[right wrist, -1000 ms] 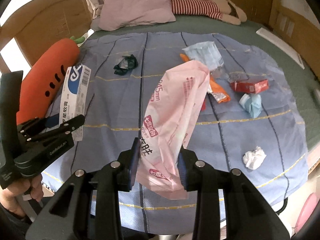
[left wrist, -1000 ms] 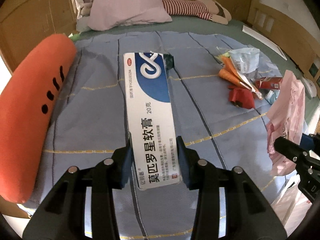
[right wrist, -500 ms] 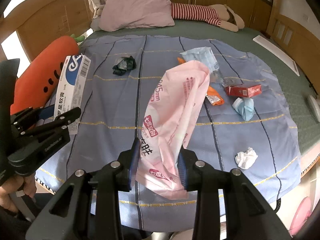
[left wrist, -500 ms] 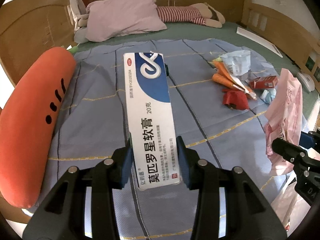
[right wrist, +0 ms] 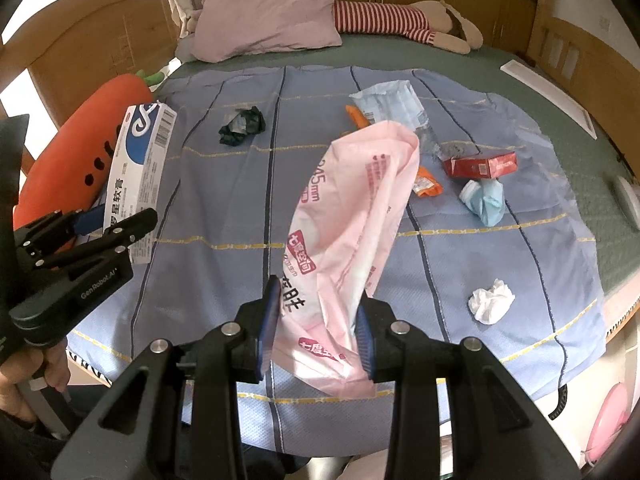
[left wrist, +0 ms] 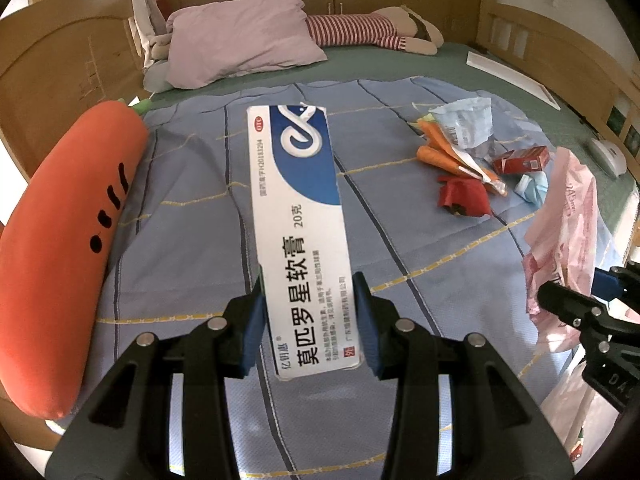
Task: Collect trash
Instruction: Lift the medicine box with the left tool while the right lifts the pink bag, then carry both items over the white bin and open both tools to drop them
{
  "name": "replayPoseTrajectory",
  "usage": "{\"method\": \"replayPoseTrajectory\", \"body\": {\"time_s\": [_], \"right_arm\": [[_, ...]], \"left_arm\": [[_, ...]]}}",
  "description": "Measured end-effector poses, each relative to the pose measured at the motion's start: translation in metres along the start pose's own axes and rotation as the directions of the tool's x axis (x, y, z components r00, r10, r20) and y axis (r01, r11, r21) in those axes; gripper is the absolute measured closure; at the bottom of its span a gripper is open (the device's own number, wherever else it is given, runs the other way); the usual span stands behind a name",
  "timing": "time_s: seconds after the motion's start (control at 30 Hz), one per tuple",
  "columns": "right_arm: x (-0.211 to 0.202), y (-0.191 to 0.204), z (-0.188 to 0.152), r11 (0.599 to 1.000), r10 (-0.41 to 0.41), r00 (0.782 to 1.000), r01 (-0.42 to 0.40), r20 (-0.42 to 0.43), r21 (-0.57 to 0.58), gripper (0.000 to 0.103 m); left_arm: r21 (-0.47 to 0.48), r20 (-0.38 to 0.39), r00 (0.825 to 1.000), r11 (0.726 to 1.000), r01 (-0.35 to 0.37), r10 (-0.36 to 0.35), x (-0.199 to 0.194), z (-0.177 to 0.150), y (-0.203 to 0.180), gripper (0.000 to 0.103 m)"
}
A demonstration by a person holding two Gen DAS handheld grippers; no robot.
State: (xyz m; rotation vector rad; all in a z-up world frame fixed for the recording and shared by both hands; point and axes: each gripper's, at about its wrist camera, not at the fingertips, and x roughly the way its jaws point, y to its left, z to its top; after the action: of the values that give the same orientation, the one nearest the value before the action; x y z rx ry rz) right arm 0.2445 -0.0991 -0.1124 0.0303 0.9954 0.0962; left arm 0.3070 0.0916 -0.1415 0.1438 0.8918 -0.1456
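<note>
Where print can be read, the white-and-blue ointment box bears "莫匹罗星软膏", "20克" and a red "OTC" oval, with a barcode on its side face. The pink plastic wrapper shows "七度空间" in red tags and part of "mm". The left tool's black body reads "GenRobot.AI".

Left claw: angled down over the blue blanket, a hand gripping its handle; blue pads closed on the box's near end, box raised off the bed.

Right claw: angled down likewise; pads closed on the wrapper's lower part, the rest standing up above them.

Lying on the blanket: red carton, blue crumpled mask, white tissue wad, dark green crumple, orange packet, clear-blue packet. Carrot cushion at its left edge.
</note>
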Motion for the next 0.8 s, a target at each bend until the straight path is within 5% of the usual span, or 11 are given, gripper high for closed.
{"method": "replayPoseTrajectory", "body": {"time_s": [0.13, 0.3, 0.43, 0.53, 0.57, 0.67, 0.73, 0.8], "right_arm": [[-0.008, -0.005, 0.001, 1.0, 0.026, 1.0, -0.026, 0.017, 0.011, 0.068], [-0.069, -0.05, -0.005, 1.0, 0.005, 0.999, -0.006, 0.053, 0.025, 0.068], [-0.102, -0.081, -0.04, 0.998, -0.036, 0.997, 0.033, -0.066, -0.057, 0.068], [-0.1, -0.095, -0.07, 0.994, -0.052, 0.974, 0.029, -0.221, -0.108, 0.063], [-0.093, -0.103, -0.089, 0.993, -0.067, 0.945, 0.03, -0.319, -0.117, 0.06], [-0.091, -0.115, -0.114, 0.995, -0.058, 0.916, 0.019, -0.396, -0.102, 0.033], [-0.109, -0.13, -0.114, 0.998, -0.05, 0.942, 0.033, -0.331, -0.055, 0.028], [-0.129, -0.148, -0.102, 0.998, -0.038, 0.969, 0.048, -0.243, 0.032, 0.027]], "left_arm": [[0.007, 0.008, 1.0, 1.0, 0.01, -0.01, -0.001, 0.001, -0.001, 0.062], [0.012, 0.029, 0.993, 0.993, 0.116, -0.116, -0.009, 0.004, -0.009, 0.062], [0.05, 0.042, 0.98, 0.98, 0.192, -0.194, -0.018, 0.003, -0.026, 0.062], [0.066, 0.029, 0.964, 0.963, 0.261, -0.263, -0.021, 0.001, -0.04, 0.062], [0.076, 0.021, 0.953, 0.951, 0.299, -0.301, -0.022, 0.0, -0.047, 0.062], [0.103, 0.007, 0.932, 0.928, 0.359, -0.362, -0.025, -0.003, -0.064, 0.062], [0.123, -0.007, 0.911, 0.904, 0.41, -0.412, -0.027, -0.008, -0.074, 0.062], [0.153, -0.036, 0.861, 0.848, 0.507, -0.508, -0.035, -0.015, -0.092, 0.062]]}}
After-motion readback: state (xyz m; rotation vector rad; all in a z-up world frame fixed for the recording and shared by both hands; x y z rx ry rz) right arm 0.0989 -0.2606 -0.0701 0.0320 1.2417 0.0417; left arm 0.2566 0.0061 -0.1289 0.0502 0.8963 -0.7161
